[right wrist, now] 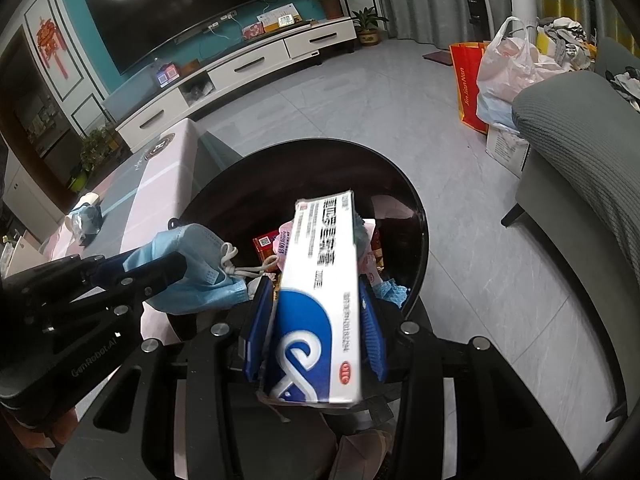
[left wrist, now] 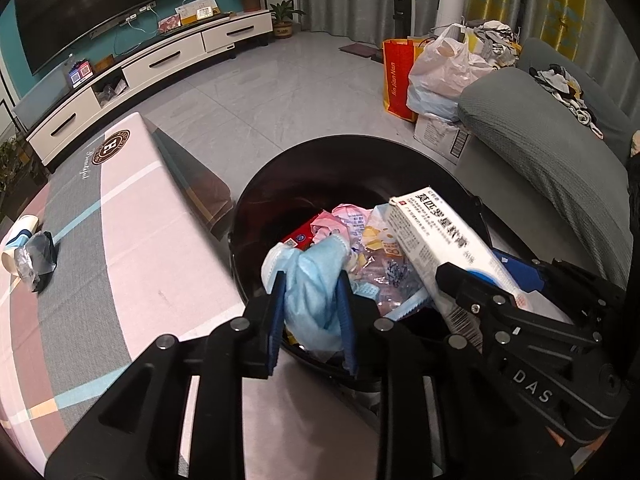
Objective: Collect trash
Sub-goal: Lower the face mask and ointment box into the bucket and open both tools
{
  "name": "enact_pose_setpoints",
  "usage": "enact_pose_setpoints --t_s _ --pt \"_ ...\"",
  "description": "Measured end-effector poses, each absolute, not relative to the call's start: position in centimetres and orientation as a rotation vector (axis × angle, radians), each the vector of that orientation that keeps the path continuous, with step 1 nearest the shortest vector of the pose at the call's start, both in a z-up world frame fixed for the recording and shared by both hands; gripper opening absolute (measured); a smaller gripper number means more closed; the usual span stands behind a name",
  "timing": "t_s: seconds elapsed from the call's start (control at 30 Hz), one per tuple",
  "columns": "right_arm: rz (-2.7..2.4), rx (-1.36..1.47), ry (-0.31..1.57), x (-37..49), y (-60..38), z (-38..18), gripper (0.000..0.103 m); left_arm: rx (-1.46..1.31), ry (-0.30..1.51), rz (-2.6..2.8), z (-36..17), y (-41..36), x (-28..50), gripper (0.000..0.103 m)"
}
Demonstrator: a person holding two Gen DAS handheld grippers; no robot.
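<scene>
A round black trash bin (left wrist: 256, 184) (right wrist: 416, 216) stands beside the table and holds several wrappers and packets (left wrist: 344, 220). My left gripper (left wrist: 310, 304) is shut on a crumpled light-blue face mask (left wrist: 316, 280) and holds it over the bin's near rim; the mask also shows in the right wrist view (right wrist: 192, 264). My right gripper (right wrist: 316, 312) is shut on a white and blue medicine box (right wrist: 320, 288) and holds it over the bin; the box also shows in the left wrist view (left wrist: 440, 248).
The table with a pink and grey cloth (left wrist: 132, 248) lies left of the bin; a paper cup (left wrist: 18, 236) and crumpled plastic (left wrist: 38, 256) lie on it. A grey sofa (left wrist: 552, 148) stands right, with bags (left wrist: 440, 68) beyond. A TV cabinet (left wrist: 160, 64) lines the far wall.
</scene>
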State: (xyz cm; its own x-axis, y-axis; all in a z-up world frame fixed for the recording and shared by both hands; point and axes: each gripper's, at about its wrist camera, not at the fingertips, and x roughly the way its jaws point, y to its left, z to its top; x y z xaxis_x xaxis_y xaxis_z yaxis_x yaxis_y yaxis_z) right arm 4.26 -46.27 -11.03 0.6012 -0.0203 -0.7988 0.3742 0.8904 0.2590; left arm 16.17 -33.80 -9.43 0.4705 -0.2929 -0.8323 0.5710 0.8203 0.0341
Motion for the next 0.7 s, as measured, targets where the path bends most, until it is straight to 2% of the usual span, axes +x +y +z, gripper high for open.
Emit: enact_pose_setpoints --t_s 0.23,0.43,0.5,0.57,0.7 --pt "-0.237 0.430 0.905 4.25 -46.15 -11.06 0.043 0.326 0.941 -0.540 -9.39 -33.89 16.14 0.028" --pt "-0.238 0.431 0.904 4.21 -46.19 -11.04 0.043 0.328 0.935 -0.545 -9.32 -33.83 16.00 0.036" --pt "-0.239 0.431 0.901 4.16 -46.18 -10.98 0.043 0.329 0.932 -0.544 -9.27 -33.83 15.97 0.041" --pt "-0.239 0.431 0.898 4.14 -46.12 -10.75 0.043 0.326 0.928 -0.543 -9.19 -33.70 15.91 0.051" --pt "-0.246 0.435 0.887 3.88 -46.16 -10.25 0.049 0.325 0.920 -0.538 -8.96 -33.44 15.82 0.057"
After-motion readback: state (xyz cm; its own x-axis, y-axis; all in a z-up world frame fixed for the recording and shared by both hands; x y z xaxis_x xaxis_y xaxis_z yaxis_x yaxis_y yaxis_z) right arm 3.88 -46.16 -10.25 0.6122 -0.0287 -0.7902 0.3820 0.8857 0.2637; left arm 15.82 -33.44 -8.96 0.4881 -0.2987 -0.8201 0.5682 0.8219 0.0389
